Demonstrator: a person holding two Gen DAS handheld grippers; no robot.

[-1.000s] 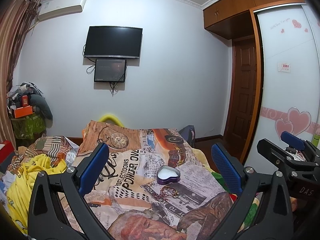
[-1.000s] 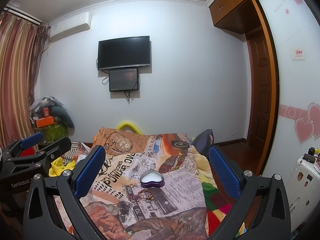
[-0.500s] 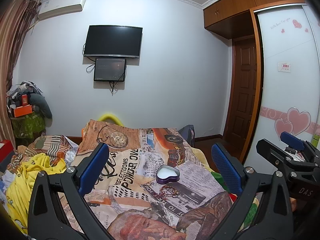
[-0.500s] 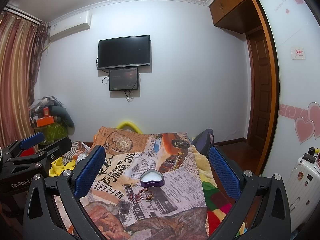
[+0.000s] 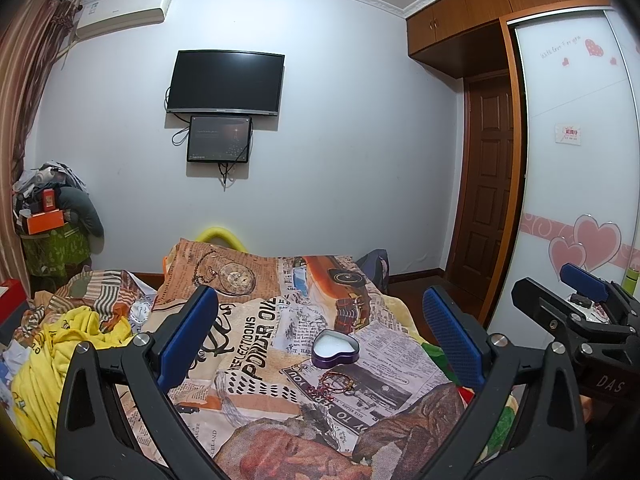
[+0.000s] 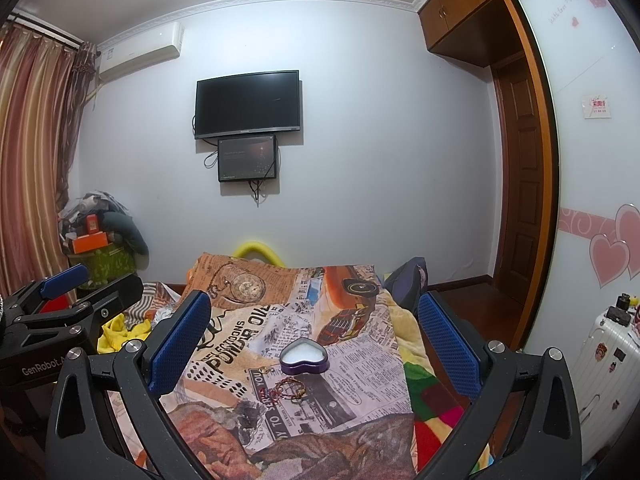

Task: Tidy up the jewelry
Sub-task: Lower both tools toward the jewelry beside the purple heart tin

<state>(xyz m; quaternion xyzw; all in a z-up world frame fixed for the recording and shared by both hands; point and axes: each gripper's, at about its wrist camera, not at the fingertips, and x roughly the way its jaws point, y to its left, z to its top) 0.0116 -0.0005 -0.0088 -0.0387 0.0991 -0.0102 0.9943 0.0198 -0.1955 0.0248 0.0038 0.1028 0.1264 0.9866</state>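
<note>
I hold both claws above the bed (image 5: 248, 344), which is covered by a newspaper-print blanket (image 6: 360, 360). My left claw (image 5: 320, 344) is spread wide and grips nothing; my right claw (image 6: 314, 350) is just as wide and empty. The heart tin (image 5: 335, 349) sits open on the blanket, between the fingers in both views. Just in front of it lies the jewelry (image 6: 289, 390), a small tangle, possibly bracelets. A TV (image 5: 226, 82) hangs on the far wall with a smaller screen (image 5: 220, 139) below. The door (image 6: 520, 184) is on the right, curtains (image 6: 32, 152) on the left.
</note>
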